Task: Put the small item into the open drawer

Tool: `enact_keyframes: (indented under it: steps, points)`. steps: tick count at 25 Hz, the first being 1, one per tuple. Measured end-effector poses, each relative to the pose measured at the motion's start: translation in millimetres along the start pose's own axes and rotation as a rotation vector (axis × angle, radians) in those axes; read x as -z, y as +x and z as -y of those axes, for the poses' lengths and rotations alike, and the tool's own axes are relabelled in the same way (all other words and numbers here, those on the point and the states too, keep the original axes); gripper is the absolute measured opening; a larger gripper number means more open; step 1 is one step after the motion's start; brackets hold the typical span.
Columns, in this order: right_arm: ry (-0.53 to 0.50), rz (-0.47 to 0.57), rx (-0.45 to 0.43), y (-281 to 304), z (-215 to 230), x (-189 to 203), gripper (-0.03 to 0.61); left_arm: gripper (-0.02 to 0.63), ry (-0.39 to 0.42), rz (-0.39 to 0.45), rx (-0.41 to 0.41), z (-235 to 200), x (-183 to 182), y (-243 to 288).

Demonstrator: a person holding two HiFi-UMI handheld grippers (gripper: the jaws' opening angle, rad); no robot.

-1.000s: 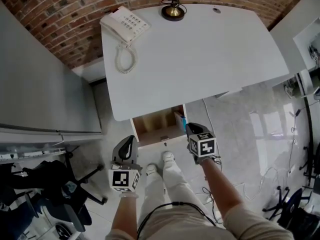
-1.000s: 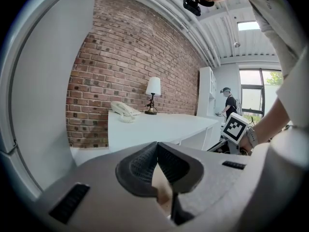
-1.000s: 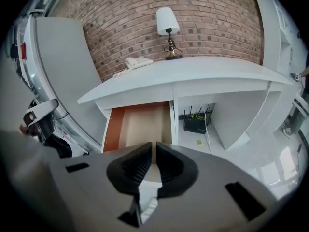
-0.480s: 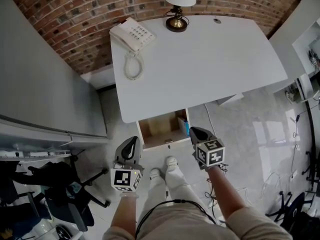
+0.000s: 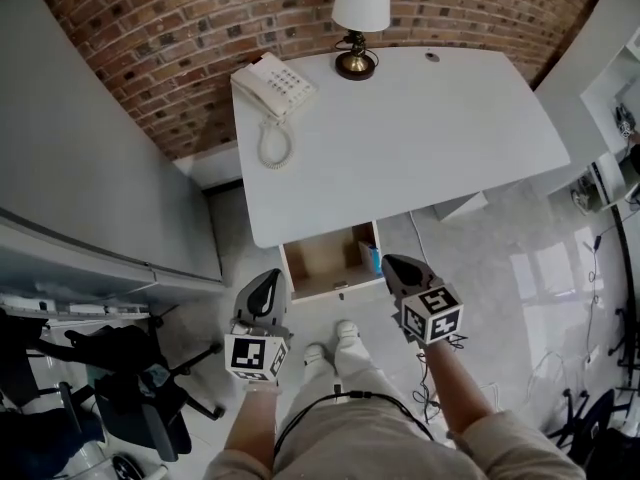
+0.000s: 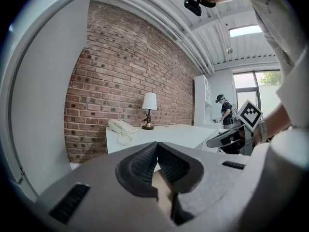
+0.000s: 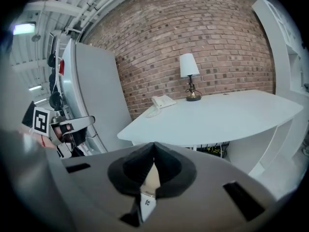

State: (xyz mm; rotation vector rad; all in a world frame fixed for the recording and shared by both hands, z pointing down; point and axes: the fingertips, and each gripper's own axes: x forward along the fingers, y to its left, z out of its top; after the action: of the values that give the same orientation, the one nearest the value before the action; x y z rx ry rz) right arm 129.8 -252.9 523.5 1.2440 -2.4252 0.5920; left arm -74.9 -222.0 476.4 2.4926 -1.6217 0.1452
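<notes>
The wooden drawer (image 5: 322, 261) stands pulled out under the white desk's front edge. A small blue item (image 5: 373, 258) lies inside it against the right wall. My right gripper (image 5: 392, 264) hangs just right of the drawer's front corner, above it, jaws shut with nothing between them (image 7: 154, 148). My left gripper (image 5: 268, 280) hovers left of the drawer front. Its ribbed pads (image 6: 145, 164) meet at the tips and hold nothing. Each gripper shows in the other's view: the right gripper (image 6: 227, 138) and the left gripper (image 7: 79, 122).
On the white desk (image 5: 430, 138) sit a corded phone (image 5: 272, 88) and a lamp (image 5: 358, 8) against the brick wall. A grey cabinet (image 5: 90, 168) stands left, an office chair (image 5: 130, 388) lower left. The person's shoes (image 5: 345, 333) are below the drawer.
Both grippers have risen toward the head camera, the right one more, and it has drawn back from the drawer's right side. The blue item stays in the drawer.
</notes>
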Motion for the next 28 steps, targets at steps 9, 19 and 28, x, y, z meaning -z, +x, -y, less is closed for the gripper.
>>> enact_keyframes:
  steps: [9, 19, 28]
  points:
    - [-0.056, 0.099, -0.037, -28, -21, -38, 0.005, 0.005, 0.012, 0.040, 0.002, 7, -30, -13]
    - [-0.114, 0.177, -0.057, -44, -34, -70, 0.005, 0.005, 0.018, 0.083, -0.033, -2, -59, -26]
    - [-0.161, 0.230, -0.070, -55, -46, -95, 0.005, 0.005, 0.024, 0.122, -0.064, -17, -82, -35]
